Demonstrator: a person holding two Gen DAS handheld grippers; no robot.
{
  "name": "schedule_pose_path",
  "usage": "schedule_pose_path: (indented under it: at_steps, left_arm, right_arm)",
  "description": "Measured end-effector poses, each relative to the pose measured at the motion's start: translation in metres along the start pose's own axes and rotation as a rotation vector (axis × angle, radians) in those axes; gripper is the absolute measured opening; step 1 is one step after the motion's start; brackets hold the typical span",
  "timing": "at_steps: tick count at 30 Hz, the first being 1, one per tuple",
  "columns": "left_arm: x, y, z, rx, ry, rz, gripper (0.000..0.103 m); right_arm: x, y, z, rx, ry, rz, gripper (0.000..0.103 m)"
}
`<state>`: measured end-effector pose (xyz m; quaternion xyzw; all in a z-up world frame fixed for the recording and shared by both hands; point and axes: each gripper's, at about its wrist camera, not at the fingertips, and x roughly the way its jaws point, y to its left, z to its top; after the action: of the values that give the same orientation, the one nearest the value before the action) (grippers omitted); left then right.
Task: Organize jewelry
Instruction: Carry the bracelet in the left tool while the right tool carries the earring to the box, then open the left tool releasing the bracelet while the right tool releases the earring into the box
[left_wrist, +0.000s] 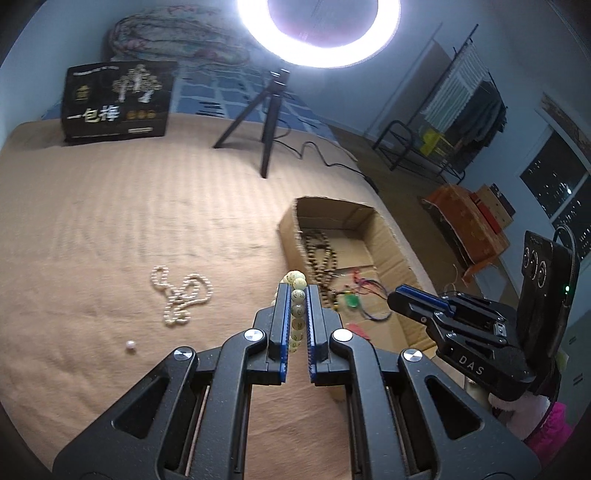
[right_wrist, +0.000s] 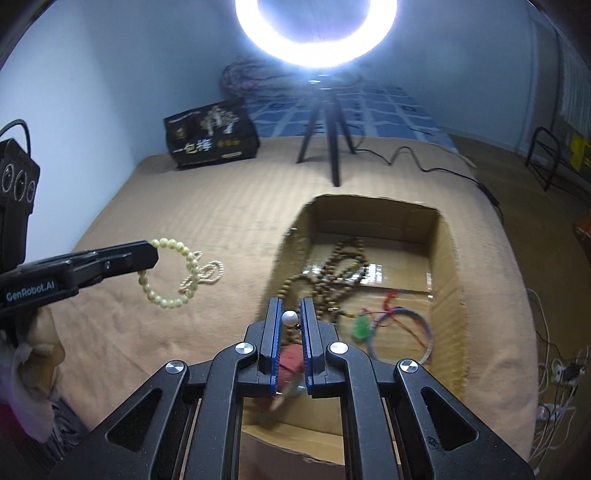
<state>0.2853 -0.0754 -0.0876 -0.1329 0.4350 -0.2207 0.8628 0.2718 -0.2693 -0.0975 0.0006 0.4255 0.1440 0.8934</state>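
My left gripper (left_wrist: 298, 291) is shut on a pale green bead bracelet (left_wrist: 297, 314) and holds it above the tan bed cover, left of the cardboard box (left_wrist: 288, 236). The bracelet also shows in the right wrist view (right_wrist: 173, 273), hanging from the left gripper (right_wrist: 149, 254). My right gripper (right_wrist: 291, 306) is shut on a white pearl bead (right_wrist: 290, 316) over the box's (right_wrist: 448, 280) near left side. The right gripper shows in the left wrist view (left_wrist: 400, 291). A pearl necklace (left_wrist: 181, 291) and a loose pearl (left_wrist: 130, 346) lie on the cover.
In the box lie brown wooden bead strands (right_wrist: 332, 273), a green pendant on red cord (right_wrist: 360, 326), a thin bangle (right_wrist: 402, 334) and a red item (right_wrist: 290, 363). A ring light tripod (left_wrist: 266, 114) with cable and a black carton (left_wrist: 118, 101) stand at the back.
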Motion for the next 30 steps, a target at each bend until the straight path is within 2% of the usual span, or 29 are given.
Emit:
schedule_pose_path:
  at_steps: [17, 30]
  left_arm:
    - [0.032, -0.069, -0.004, 0.054, 0.057, -0.137, 0.005]
    - [0.056, -0.092, -0.026, 0.101, 0.147, -0.148, 0.005]
  right_arm:
    - [-0.005, -0.056, -0.012, 0.11, 0.02, -0.068, 0.008]
    - [0.001, -0.068, -0.016, 0.15, 0.054, -0.061, 0.008]
